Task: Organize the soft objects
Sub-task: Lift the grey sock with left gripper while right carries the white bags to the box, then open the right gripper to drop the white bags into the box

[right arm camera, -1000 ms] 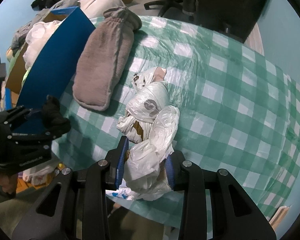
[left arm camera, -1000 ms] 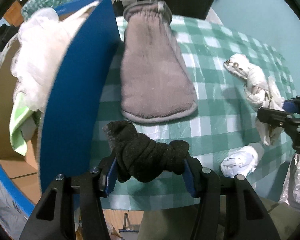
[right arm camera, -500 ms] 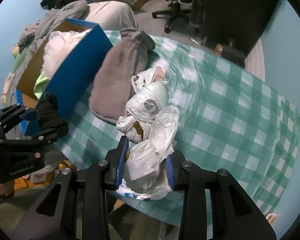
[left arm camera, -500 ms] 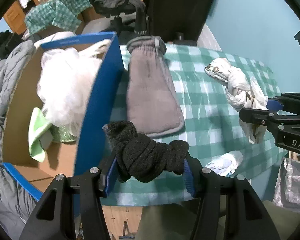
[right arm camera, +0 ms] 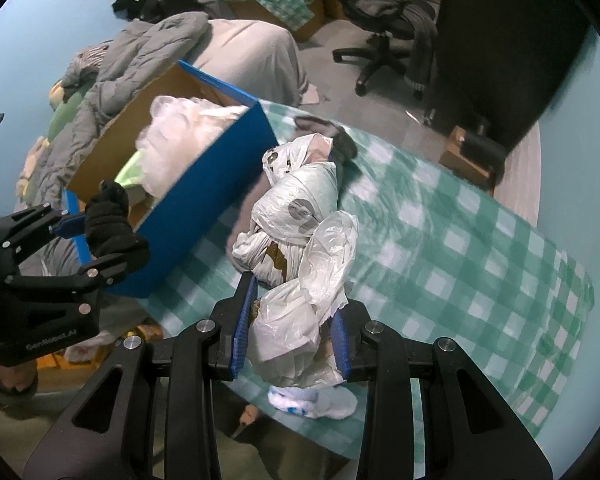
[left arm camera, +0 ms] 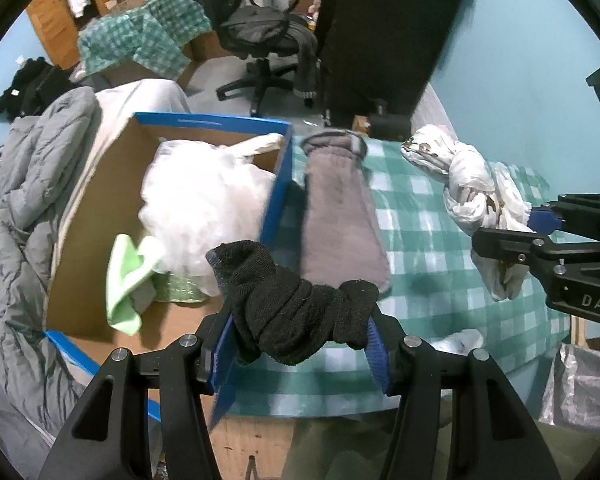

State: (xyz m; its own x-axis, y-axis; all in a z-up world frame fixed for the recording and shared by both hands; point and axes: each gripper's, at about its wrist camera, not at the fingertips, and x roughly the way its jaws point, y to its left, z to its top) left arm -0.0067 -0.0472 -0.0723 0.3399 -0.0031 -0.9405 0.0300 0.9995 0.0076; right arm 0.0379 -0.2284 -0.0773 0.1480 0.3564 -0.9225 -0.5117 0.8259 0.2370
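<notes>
I have the left gripper (left arm camera: 300, 344) clenched on the black sock bundle (left arm camera: 296, 312), held near the blue box (left arm camera: 278, 196) wall, and the right gripper (right arm camera: 292, 344) clamped on the knotted plastic bags (right arm camera: 300, 248) above the checked table (right arm camera: 480, 248). The 2 loads could snag that wall, or a loose bag tail could slip (plastic is slick). Readable writing: "DAS" on 1 gripper body, "GenRobot.AI" on the other.

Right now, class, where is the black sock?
The black sock is clamped in the left tool, held up near the blue box wall, with the grey mitten lying on the checked tablecloth just beyond.
</notes>
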